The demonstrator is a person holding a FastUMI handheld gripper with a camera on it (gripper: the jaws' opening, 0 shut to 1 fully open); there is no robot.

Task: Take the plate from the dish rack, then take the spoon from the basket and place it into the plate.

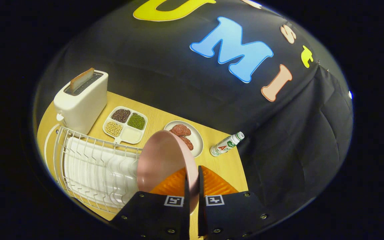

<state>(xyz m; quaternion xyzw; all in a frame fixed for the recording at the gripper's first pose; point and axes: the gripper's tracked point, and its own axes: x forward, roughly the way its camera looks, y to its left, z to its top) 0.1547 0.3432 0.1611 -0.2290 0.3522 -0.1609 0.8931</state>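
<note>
The claw (193, 186) pinches the rim of the pink plate (163, 160) between both fingers, holding it edge-on, clear of the white wire dish rack (88, 166) beside it, likely so it lifts free of the slots. An orange basket (212, 183) lies under the fingers. Beyond, on the desk (225, 165), stand a toaster (80, 100), a four-part tray of beans (125, 125), a plate of meat (187, 135) and a bottle (227, 144).

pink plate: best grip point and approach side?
The rim edge, as now: the pink plate stands on edge beside the dish rack, thin rim toward the hand-held gripper, whose fingers pinch it from either face. Come edge-on, from the side away from the rack.
</note>
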